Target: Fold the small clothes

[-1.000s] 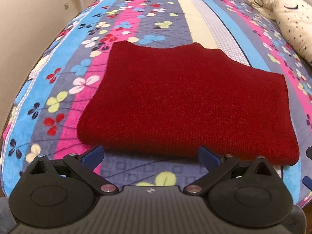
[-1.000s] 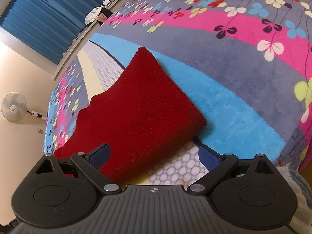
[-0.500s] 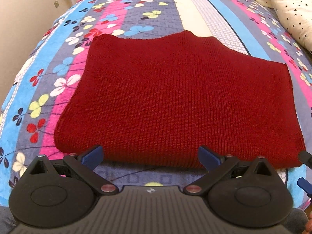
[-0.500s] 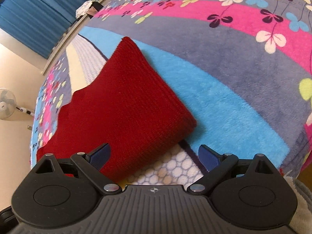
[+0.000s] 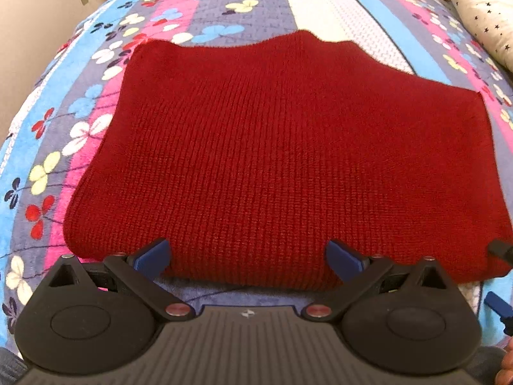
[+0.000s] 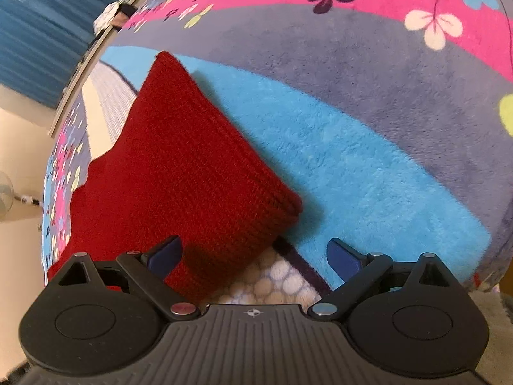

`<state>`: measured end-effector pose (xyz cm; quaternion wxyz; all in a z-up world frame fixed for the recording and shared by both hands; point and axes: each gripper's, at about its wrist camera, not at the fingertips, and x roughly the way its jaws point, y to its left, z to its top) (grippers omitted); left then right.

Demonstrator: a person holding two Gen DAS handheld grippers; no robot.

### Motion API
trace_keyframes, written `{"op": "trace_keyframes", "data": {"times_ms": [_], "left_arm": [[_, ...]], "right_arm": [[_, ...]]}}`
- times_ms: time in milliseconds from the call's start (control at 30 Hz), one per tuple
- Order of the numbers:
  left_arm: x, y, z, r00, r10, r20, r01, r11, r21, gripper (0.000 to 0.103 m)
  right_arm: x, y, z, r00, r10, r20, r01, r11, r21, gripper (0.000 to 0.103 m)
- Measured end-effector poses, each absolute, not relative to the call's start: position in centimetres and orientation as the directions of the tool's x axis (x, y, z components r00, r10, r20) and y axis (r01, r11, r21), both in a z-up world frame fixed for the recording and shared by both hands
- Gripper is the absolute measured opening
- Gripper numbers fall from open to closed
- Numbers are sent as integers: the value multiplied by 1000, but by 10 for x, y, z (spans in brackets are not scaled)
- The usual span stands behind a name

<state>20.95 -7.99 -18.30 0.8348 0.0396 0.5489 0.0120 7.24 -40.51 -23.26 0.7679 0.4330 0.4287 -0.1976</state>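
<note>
A dark red knitted garment [image 5: 272,160] lies folded flat on the flowered bedspread [image 5: 64,122]. My left gripper [image 5: 247,256] is open, its blue fingertips [image 5: 154,255] right at the garment's near folded edge, nothing between them. In the right wrist view the same red garment [image 6: 179,186] shows its near right corner. My right gripper [image 6: 253,253] is open just in front of that corner, its left fingertip [image 6: 166,253] over the knit and the right one over the blanket. The right gripper's tips [image 5: 500,250] peek in at the left view's right edge.
A cream pillow with black stars [image 5: 481,9] lies at the far right of the bed. Blue curtains [image 6: 41,32] and a standing fan [image 6: 6,195] are beyond the bed's far side. The beige wall [image 5: 38,9] runs close along the left.
Both grippers have moved forward and lower toward the red garment, which now fills more of each view. Their jaws stay open. The garment has not moved.
</note>
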Motion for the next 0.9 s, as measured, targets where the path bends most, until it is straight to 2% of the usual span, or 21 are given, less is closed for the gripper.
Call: {"op": "trace_keyframes", "data": {"times_ms": [100,233,400,467,500,533,667,900], "left_arm": [[212,-76,-194,382,76,-921,16,996,89,103],[214,-71,-203,377,73,-923,18,996,87,103],[214,-66,-203,370,49,-928,21,998,61,103],[212,-61,-196,362,36,-932,9,999,43,103],[210,-56,-191,358,25,-934,-4,1000,25,103],[207,-48,-185,355,9,-935,-19,1000,2,103],[189,-4,-162,394,0,-919,-100,994,-42,103],[165,124,-158,405,166,-899,-379,926,0,103]], "right_arm": [[79,-406,-232,582,68,-810,671,523,525,100],[89,-403,-231,643,156,-749,631,447,635,97],[89,-407,-238,670,119,-733,657,365,660,93],[86,-410,-238,691,99,-716,652,342,677,71],[83,-411,-240,694,83,-715,654,345,674,27],[82,-413,-243,706,94,-702,636,351,687,23],[80,-412,-250,705,88,-704,647,327,689,22],[99,-400,-243,634,34,-773,707,380,596,22]]}}
